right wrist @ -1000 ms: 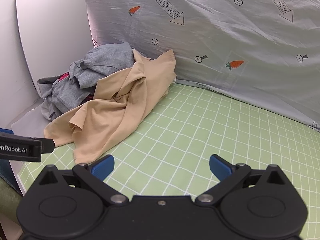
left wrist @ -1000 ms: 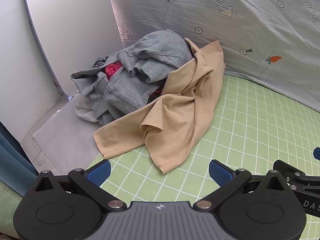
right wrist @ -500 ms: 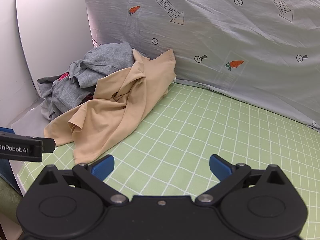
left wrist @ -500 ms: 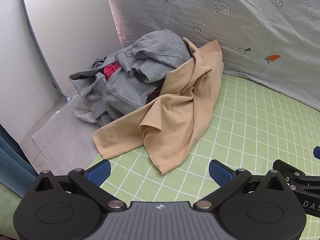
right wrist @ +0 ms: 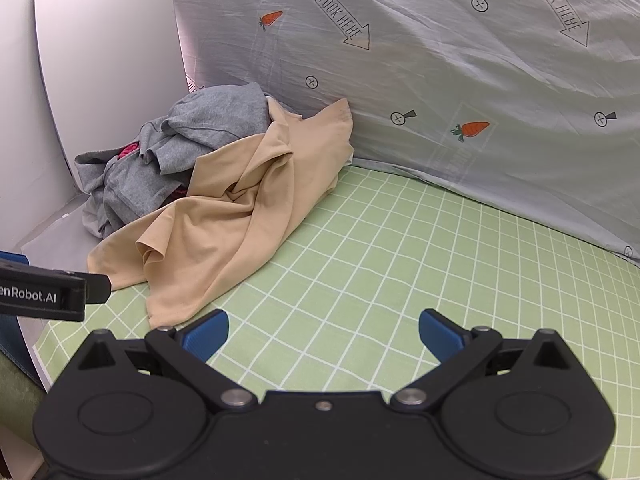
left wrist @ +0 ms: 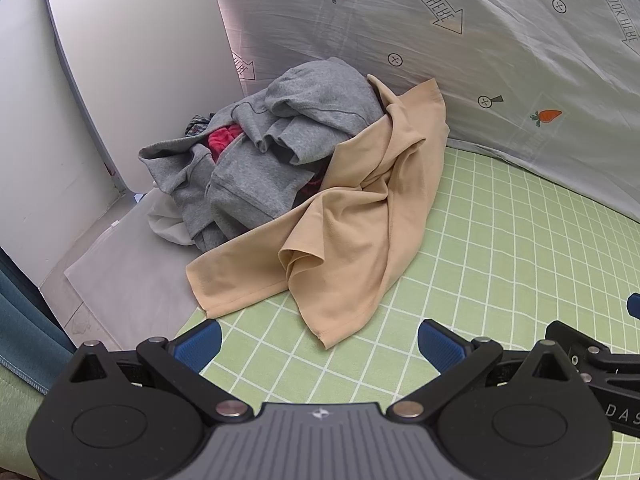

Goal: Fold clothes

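Observation:
A crumpled beige shirt point(left wrist: 360, 232) lies on the green checked mat point(left wrist: 500, 260), draped against a pile of grey garments point(left wrist: 280, 152) with a red piece point(left wrist: 222, 138) showing inside. The shirt point(right wrist: 240, 220) and the grey pile point(right wrist: 192, 140) also show at left in the right wrist view. My left gripper point(left wrist: 318, 340) is open and empty, just short of the shirt's near hem. My right gripper point(right wrist: 322, 330) is open and empty over the mat point(right wrist: 400, 260), right of the shirt. The right gripper's body shows at the left view's right edge point(left wrist: 592, 356); the left gripper's body shows at the right view's left edge point(right wrist: 48, 292).
A grey sheet printed with carrots and arrows point(left wrist: 500, 60) rises behind the mat. A white panel point(left wrist: 132, 60) stands at the back left, with a pale board point(left wrist: 120, 268) on the floor below it. A white cloth point(left wrist: 166, 228) peeks from under the pile. Blue fabric point(left wrist: 20, 320) hangs at the left edge.
The left gripper has shifted slightly, so the clothes pile sits a little further left in its view. The right view is almost unchanged. Both grippers stay open.

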`<move>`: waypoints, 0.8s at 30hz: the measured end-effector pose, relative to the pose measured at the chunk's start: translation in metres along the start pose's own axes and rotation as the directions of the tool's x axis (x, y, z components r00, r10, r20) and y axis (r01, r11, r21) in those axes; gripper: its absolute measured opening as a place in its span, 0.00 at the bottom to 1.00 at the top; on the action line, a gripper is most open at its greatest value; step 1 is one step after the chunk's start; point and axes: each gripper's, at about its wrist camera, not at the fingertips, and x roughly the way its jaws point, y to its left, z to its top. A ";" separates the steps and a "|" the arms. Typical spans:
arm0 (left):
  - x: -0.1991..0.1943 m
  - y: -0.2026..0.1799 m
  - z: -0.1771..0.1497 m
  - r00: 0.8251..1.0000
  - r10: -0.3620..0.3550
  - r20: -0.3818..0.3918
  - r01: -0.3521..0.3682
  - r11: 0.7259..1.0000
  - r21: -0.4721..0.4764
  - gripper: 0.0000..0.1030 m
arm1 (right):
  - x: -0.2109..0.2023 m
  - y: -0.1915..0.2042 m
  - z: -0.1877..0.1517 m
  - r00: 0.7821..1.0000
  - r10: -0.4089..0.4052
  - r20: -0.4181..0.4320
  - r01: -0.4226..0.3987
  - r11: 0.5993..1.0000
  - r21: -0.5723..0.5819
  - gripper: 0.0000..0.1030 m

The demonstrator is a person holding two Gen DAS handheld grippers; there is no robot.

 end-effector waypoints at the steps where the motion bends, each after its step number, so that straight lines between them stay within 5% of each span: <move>1: 0.000 0.000 0.000 1.000 0.000 0.000 0.000 1.000 0.000 1.00 | 0.000 0.000 0.000 1.000 0.000 0.000 0.000 1.000 0.000 1.00; 24: 0.016 0.000 0.005 0.999 -0.009 -0.036 0.009 1.000 -0.004 1.00 | 0.010 -0.001 -0.001 0.999 -0.031 -0.045 0.031 0.999 -0.009 1.00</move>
